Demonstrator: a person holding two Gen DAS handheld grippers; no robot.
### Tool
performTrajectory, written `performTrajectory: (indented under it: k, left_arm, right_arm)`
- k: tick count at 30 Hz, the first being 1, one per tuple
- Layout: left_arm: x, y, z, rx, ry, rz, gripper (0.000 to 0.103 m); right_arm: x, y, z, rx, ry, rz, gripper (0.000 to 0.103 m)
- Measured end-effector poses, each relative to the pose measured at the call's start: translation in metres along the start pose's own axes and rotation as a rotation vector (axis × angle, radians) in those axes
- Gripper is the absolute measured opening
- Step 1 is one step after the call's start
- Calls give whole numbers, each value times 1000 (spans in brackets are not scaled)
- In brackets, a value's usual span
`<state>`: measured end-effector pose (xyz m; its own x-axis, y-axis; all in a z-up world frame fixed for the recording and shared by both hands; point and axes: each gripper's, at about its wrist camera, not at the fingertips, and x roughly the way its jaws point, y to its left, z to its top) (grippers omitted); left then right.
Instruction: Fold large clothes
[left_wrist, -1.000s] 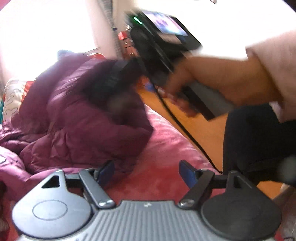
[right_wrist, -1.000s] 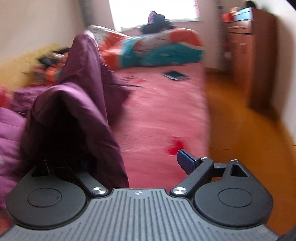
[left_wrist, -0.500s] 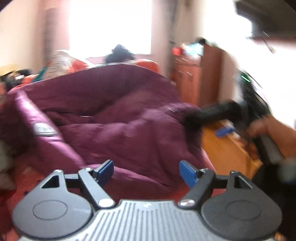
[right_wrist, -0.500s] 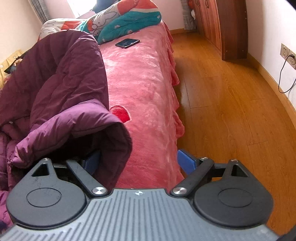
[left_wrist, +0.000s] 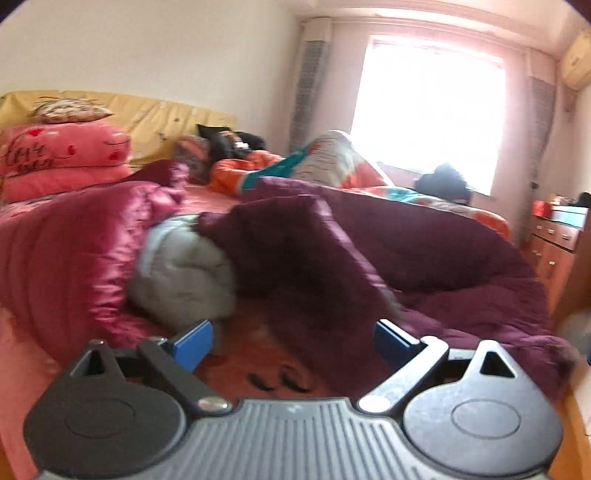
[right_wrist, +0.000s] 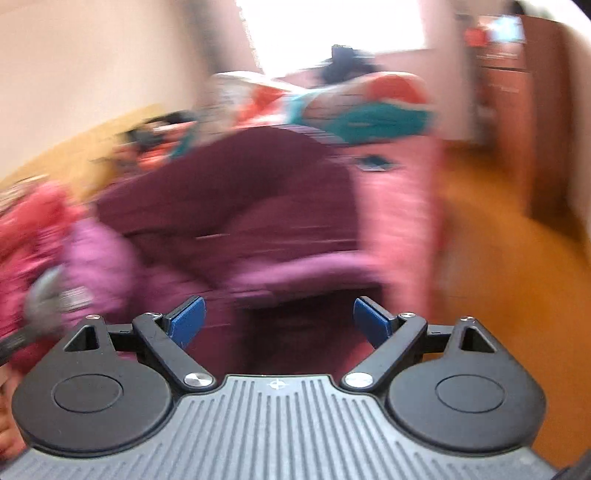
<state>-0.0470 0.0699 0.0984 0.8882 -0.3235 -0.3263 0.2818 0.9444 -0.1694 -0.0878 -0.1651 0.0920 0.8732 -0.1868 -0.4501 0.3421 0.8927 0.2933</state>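
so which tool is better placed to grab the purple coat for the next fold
Probably left. The left tool stands open with a flap of the purple coat drooping between its pads. The right tool is open too, facing the coat, but its view is blurred.

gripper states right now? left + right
Left gripper: open, jaws just widened; purple coat cloth lies between them, not gripped.
Right gripper: open, holding nothing.

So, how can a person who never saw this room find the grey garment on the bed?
Start at the bed with its red cover. Between the shiny pink quilt and the dark purple coat lies the grey garment. It is the only pale, bundled piece there.
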Motion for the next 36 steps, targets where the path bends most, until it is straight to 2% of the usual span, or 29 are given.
performTrajectory:
  k: [3, 6, 9, 13, 15, 18, 20, 22, 24, 28, 32, 36]
  left_arm:
    - [13, 15, 4, -23, 10, 16, 95]
    - [30, 26, 8, -35, 27, -1, 95]
    - [39, 30, 12, -36, 31, -42, 95]
    - [46, 27, 12, 30, 14, -106, 95]
    - [56, 28, 16, 76, -3, -148, 95]
    - [69, 30, 20, 150, -47, -154, 98]
    - [82, 37, 21, 150, -64, -150, 99]
    - [95, 43, 22, 136, -76, -125, 99]
    - [110, 50, 24, 126, -87, -85, 99]
    - [135, 67, 26, 64, -115, -12, 99]
    - [160, 70, 30, 112, -168, 62, 100]
    - [186, 79, 33, 166, -182, 141, 100]
  right_arm:
    - [19, 49, -12, -121, 42, 121, 103]
    - [40, 89, -28, -214, 76, 182, 103]
    - [62, 116, -39, -273, 97, 185, 103]
    - [89, 138, -50, -324, 115, 133, 103]
    - [100, 148, -51, -317, 132, 131, 96]
    - [121, 153, -52, -311, 142, 143, 93]
    - [126, 153, -54, -314, 143, 150, 93]
    - [123, 149, -56, -313, 152, 164, 94]
    - [128, 152, -57, -316, 163, 161, 102]
    - [137, 154, -63, -325, 180, 172, 103]
    - [149, 161, -68, -342, 182, 187, 103]
    - [154, 161, -70, -359, 174, 187, 103]
